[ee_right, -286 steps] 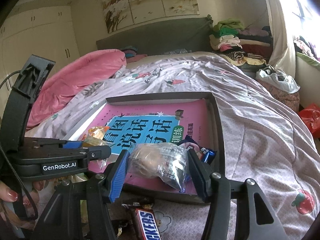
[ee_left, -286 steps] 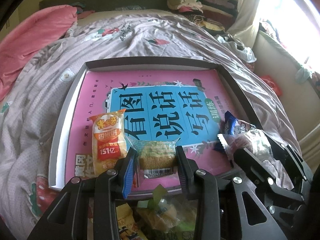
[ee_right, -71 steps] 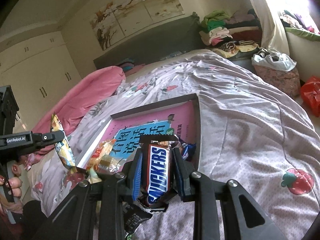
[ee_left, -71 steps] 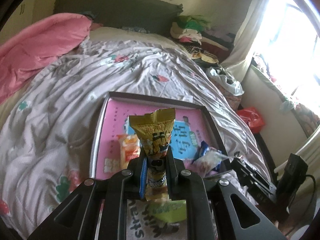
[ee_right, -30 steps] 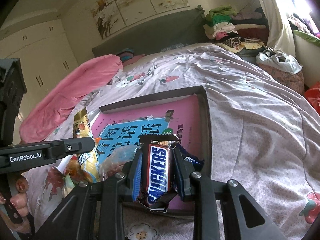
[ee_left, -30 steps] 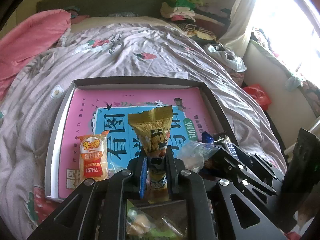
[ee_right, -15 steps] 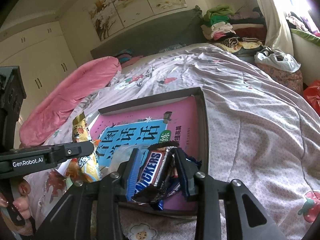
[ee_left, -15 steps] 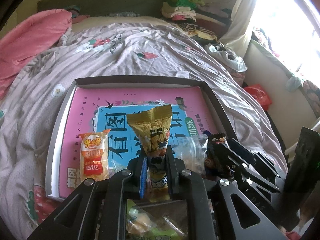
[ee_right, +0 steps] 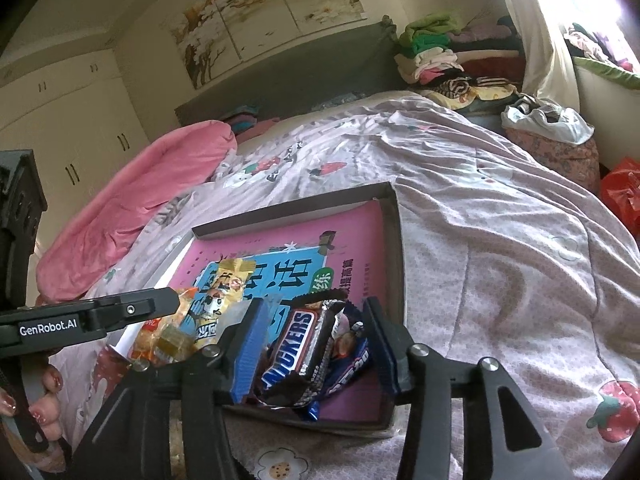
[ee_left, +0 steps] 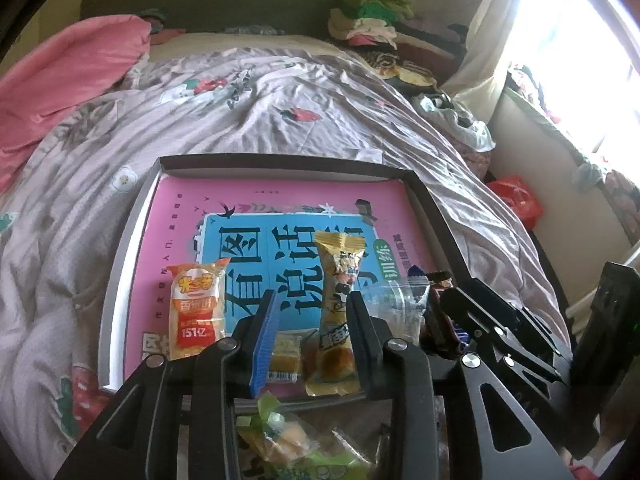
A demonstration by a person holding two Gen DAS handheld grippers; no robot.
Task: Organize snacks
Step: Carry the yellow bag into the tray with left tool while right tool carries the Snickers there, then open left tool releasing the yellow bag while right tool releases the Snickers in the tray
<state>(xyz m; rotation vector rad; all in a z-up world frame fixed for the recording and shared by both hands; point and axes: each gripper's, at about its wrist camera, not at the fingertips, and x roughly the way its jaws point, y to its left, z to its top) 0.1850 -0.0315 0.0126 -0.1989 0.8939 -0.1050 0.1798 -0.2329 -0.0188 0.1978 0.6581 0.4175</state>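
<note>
A shallow dark-rimmed box (ee_left: 280, 164) (ee_right: 394, 216) with a pink and blue printed bottom lies on the bed. My left gripper (ee_left: 312, 328) is open at its near edge; a yellow snack packet (ee_left: 338, 312) lies between the jaws, leaning on the right finger. An orange rice-cracker packet (ee_left: 194, 312) lies to its left, a small wrapped cake (ee_left: 284, 356) beside it. My right gripper (ee_right: 312, 344) is open over the box's near right corner; a Snickers bar (ee_right: 298, 344) lies loose between the jaws on blue wrappers (ee_right: 348, 368).
Loose snacks in green and yellow wrappers (ee_left: 296, 440) lie on the bed just below my left gripper. A pink quilt (ee_left: 60, 80) is at the far left. Folded clothes (ee_right: 440, 52) and a window are at the far right.
Both grippers have opened. The yellow packet, held upright half a second ago, now rests in the box. The Snickers bar has tilted and dropped from the right jaws onto the other wrappers.
</note>
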